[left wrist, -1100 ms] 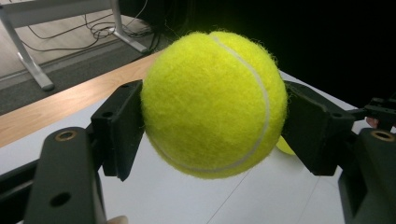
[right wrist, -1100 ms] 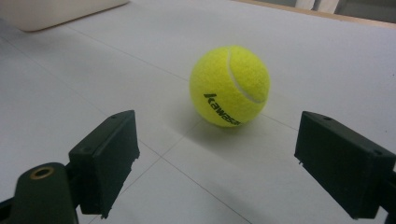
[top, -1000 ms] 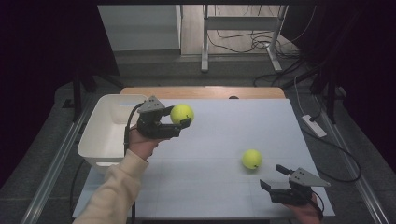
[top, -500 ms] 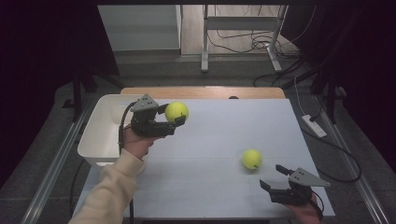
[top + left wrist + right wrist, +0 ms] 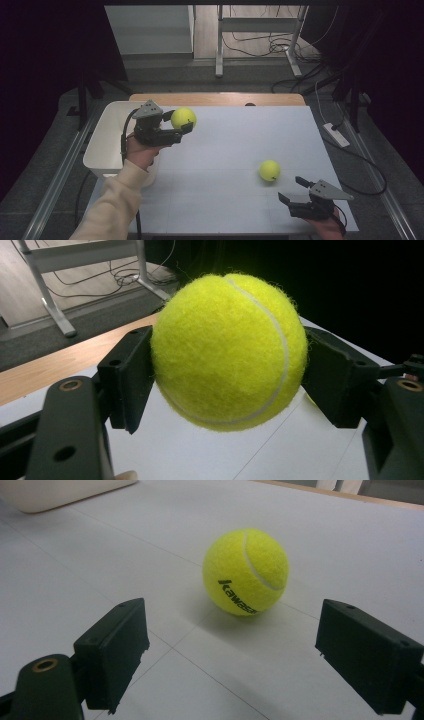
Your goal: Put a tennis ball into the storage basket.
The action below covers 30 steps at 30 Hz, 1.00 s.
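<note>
We see a fuzzy yellow-green tennis ball pinched in the left gripper, held above the white table just beside the white plastic bin. A 2nd fuzzy yellow ball w/ black lettering rests on the table just ahead of the right gripper, whose jaws are spread wide, not touching it.

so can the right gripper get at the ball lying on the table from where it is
Probably yes. The right gripper has its jaws open wider than the loose tennis ball, which lies straight ahead on the bare white table with nothing between them. The left gripper is busy holding the other ball.
</note>
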Each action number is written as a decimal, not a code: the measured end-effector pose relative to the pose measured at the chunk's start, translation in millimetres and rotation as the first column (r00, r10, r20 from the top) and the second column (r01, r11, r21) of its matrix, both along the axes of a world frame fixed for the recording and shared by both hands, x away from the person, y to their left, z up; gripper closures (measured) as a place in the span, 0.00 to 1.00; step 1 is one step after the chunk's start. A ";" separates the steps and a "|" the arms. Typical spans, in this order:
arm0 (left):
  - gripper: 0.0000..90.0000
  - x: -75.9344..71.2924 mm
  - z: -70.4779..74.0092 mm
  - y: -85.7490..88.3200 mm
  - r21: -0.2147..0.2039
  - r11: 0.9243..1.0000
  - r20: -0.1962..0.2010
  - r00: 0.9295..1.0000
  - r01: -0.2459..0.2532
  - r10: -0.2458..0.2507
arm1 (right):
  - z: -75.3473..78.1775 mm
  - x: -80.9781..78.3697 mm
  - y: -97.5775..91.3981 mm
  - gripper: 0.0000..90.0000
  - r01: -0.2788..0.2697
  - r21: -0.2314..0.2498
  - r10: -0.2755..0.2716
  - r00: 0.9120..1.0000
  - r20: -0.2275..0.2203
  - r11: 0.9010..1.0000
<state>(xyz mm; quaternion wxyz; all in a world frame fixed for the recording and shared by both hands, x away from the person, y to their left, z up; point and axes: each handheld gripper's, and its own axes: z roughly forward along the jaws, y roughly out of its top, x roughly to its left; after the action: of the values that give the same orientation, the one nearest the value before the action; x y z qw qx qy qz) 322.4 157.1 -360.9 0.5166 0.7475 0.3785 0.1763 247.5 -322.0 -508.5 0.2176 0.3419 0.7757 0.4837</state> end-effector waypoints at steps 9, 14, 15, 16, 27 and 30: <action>0.30 -1.4 1.0 12.1 -0.001 1.000 -0.002 1.000 -0.026 0.026 | -0.2 0.1 0.1 0.15 0.000 -0.002 0.000 1.000 0.000 1.000; 0.30 -2.4 1.6 17.9 -0.005 0.999 0.000 0.999 -0.043 0.043 | -0.2 0.1 0.0 0.15 0.001 0.000 -0.001 1.000 0.000 1.000; 0.30 -2.5 1.8 19.3 -0.005 0.999 0.001 0.999 -0.046 0.046 | -0.2 0.2 0.1 0.15 0.001 -0.001 -0.001 1.000 0.000 1.000; 0.30 -2.5 1.9 20.3 -0.005 0.999 0.001 0.999 -0.050 0.050 | -0.2 0.1 0.1 0.15 0.001 -0.002 -0.001 1.000 0.000 1.000; 0.30 -1.7 1.2 33.3 -0.005 0.996 -0.004 0.996 -0.089 0.089 | -0.3 0.2 0.1 0.15 0.001 -0.003 -0.001 1.000 0.000 1.000; 0.30 -1.4 0.4 37.4 -0.006 0.995 -0.007 0.995 -0.102 0.102 | -0.3 0.2 0.2 0.15 0.001 -0.003 -0.001 1.000 0.000 1.000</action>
<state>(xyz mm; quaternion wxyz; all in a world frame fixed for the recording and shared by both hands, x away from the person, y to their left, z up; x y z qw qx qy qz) 321.0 194.6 -360.5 0.5078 0.7263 0.4186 0.1986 247.7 -321.8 -508.8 0.2183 0.3422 0.7763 0.4823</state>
